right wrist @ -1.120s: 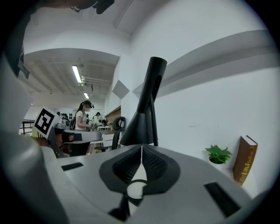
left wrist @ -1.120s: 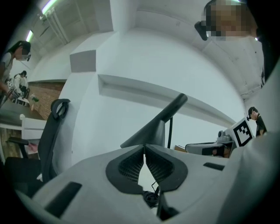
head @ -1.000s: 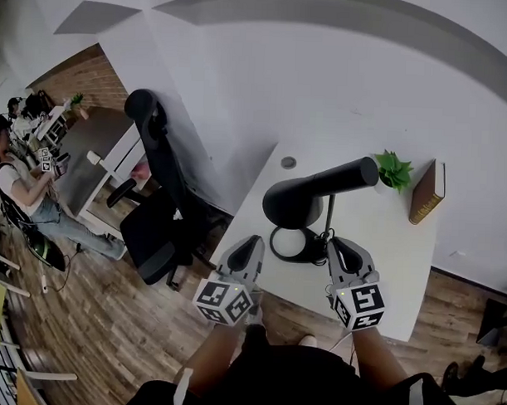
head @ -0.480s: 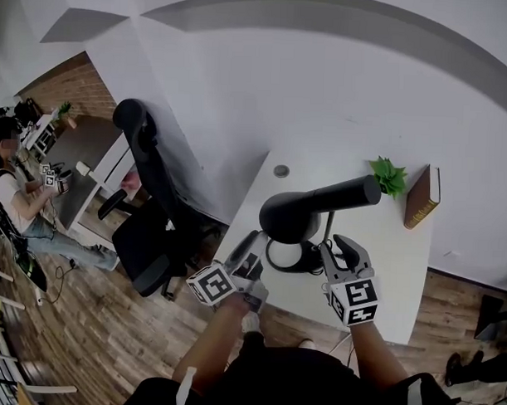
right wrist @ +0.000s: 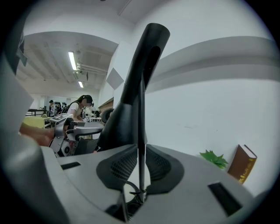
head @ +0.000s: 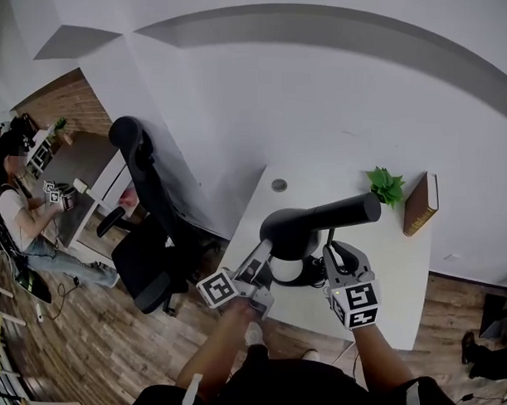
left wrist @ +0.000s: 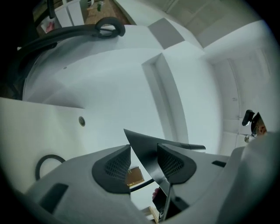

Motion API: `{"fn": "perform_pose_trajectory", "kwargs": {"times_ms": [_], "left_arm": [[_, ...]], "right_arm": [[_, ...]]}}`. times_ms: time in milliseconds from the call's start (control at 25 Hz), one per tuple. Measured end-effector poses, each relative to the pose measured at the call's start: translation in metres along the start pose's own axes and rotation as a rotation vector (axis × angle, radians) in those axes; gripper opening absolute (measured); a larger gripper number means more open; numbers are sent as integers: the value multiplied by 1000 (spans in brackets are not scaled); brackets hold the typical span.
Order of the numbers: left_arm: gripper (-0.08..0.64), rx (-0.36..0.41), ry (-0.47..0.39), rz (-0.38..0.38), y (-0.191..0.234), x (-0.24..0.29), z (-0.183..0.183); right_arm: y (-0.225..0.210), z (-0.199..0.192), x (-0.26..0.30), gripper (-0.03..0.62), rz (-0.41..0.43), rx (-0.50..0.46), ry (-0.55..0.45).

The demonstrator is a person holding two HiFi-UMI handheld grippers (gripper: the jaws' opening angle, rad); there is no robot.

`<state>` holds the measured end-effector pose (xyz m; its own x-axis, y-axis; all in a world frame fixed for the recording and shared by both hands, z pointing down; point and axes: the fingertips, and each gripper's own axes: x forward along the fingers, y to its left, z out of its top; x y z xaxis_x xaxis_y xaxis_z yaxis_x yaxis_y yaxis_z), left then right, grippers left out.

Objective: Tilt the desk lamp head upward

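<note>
A black desk lamp stands on the white desk point(head: 392, 269), its long head point(head: 319, 221) lying nearly level above the round base point(head: 294, 274). My left gripper point(head: 264, 254) is at the shade's near rim. In the left gripper view the dark shade rim point(left wrist: 142, 141) sits between the jaws of the left gripper point(left wrist: 143, 158), which are closing; a gap still shows beside the left pad. My right gripper point(head: 339, 252) is at the thin stem point(right wrist: 141, 131). The right gripper point(right wrist: 141, 153) has both pads against that stem, under the lamp head point(right wrist: 135, 87).
A small green plant point(head: 385, 184) and a brown book point(head: 421, 203) stand at the desk's back right, with a cable grommet point(head: 278, 185) at the back left. A black office chair point(head: 149, 227) is left of the desk. A person point(head: 21, 206) sits far left.
My left gripper has moved up and right from the desk's front edge to the lamp shade, and its jaws have parted. The right gripper stays at the stem.
</note>
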<state>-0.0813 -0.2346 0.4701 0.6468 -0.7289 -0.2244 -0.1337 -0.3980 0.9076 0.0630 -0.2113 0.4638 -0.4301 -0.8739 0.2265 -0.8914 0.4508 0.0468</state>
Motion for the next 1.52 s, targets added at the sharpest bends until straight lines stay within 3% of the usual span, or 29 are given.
{"fn": "perform_pose_trajectory", "kwargs": {"times_ms": [120,360,720,1320,1520], "left_arm": [[181,12,4,-5,-1,2,1],[144,-44,2,-28,1,1,2],[138,-38,17,-15,1,-1,4],[137,97,14,20,-8,-2,28],[137,216,12,48,-13,-2,41]], "right_arm": [[0,5,3,48,-5,-4,-6],[-3,6,4,37,-41,-2,2],[-1,5,5,37,-52,-7,12],[-1,5,6,38,-58,-29,22],[-2,5,6,38,-53,-45,26]]}}
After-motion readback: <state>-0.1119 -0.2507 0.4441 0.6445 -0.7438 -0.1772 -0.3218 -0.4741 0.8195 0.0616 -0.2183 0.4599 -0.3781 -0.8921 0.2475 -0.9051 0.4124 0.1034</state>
